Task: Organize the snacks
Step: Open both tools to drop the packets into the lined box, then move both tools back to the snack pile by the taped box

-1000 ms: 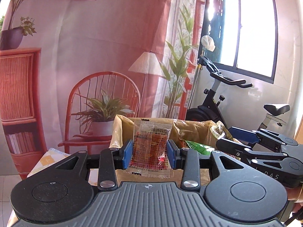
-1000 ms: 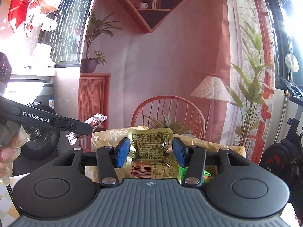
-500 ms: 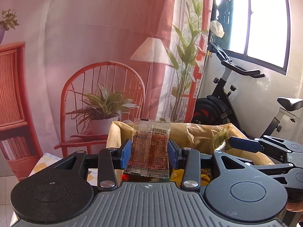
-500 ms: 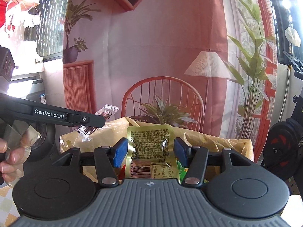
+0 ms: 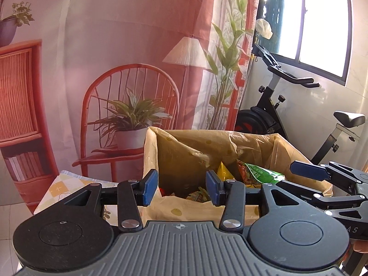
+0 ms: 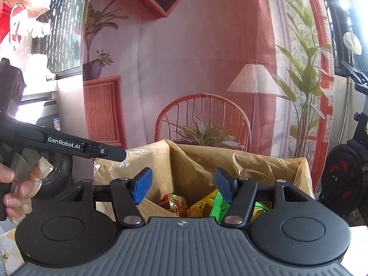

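A box lined with a yellow plastic bag (image 5: pixel 184 147) (image 6: pixel 195 161) stands right in front of both grippers. Several snack packets lie inside: a green packet (image 5: pixel 260 174) (image 6: pixel 217 207), a yellow packet (image 5: pixel 224 170) (image 6: pixel 202 204) and a red packet (image 6: pixel 176 203). My left gripper (image 5: pixel 181 189) is open over the box's near edge, nothing between its blue pads. My right gripper (image 6: pixel 181 187) hangs over the box with its jaws opening and nothing between them. The right gripper's fingers (image 5: pixel 308 171) reach in from the right in the left wrist view.
A cloth with yellow checks (image 5: pixel 62 185) covers the table left of the box. A printed backdrop with a red chair hangs behind. An exercise bike (image 5: pixel 276 119) stands at the right. A person's hand (image 6: pixel 13 184) holds the left gripper's handle.
Both grippers let go of their packets: the clear red one left the left jaws and the gold one left the right jaws. Both jaws widened and moved closer over the box.
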